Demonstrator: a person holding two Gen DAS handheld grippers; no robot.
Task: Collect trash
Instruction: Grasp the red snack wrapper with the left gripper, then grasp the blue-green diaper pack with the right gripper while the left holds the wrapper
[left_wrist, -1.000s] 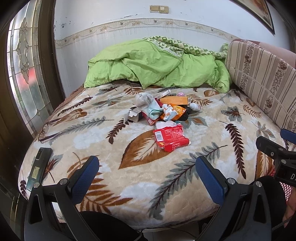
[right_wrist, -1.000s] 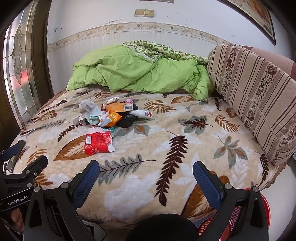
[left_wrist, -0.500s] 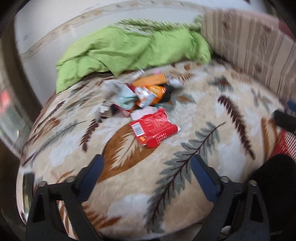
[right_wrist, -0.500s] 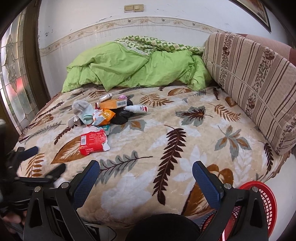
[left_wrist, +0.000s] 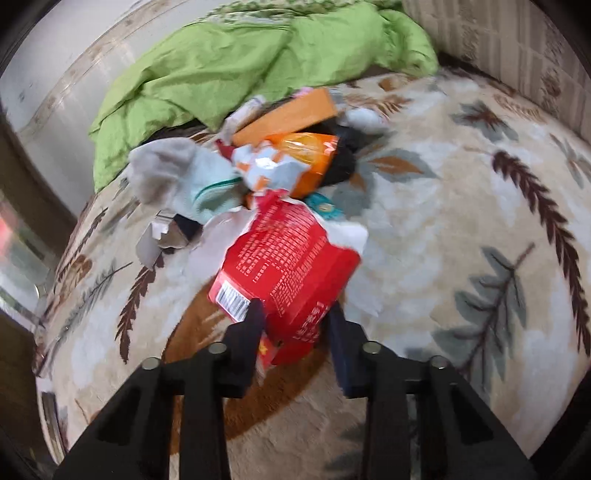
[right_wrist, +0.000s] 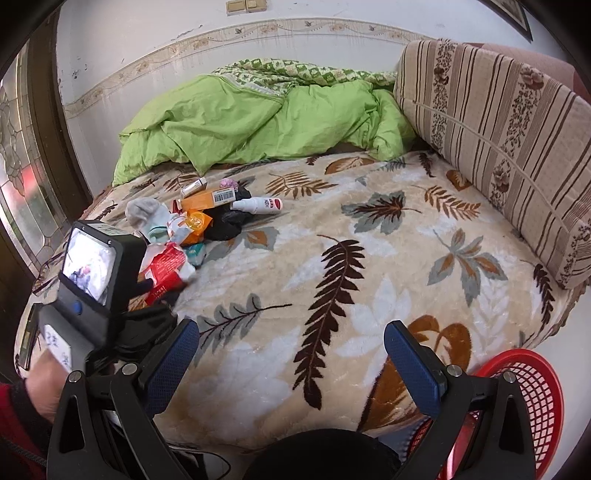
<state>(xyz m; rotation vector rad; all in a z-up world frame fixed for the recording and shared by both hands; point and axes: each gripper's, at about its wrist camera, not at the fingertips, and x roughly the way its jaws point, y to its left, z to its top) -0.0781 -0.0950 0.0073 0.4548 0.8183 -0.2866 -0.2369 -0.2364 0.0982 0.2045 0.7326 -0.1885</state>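
Note:
A red snack wrapper (left_wrist: 291, 266) lies on the leaf-patterned bed cover, at the near edge of a trash pile. My left gripper (left_wrist: 293, 314) has its fingers closed on the wrapper's near end. The wrapper also shows in the right wrist view (right_wrist: 166, 266), behind the left gripper's body. The pile holds an orange box (left_wrist: 291, 114), an orange bag (left_wrist: 310, 155), a grey sock (left_wrist: 173, 170) and a white bottle (right_wrist: 258, 204). My right gripper (right_wrist: 291, 354) is open and empty over the bed's near edge.
A red mesh basket (right_wrist: 524, 398) stands on the floor at the bed's near right corner. A green quilt (right_wrist: 258, 122) is bunched at the back. A striped headboard cushion (right_wrist: 498, 133) runs along the right. A phone (right_wrist: 27, 339) lies at the left edge.
My left gripper has moved forward to the trash pile and closed from wide open onto the red wrapper. The right gripper has shifted a little and stays open.

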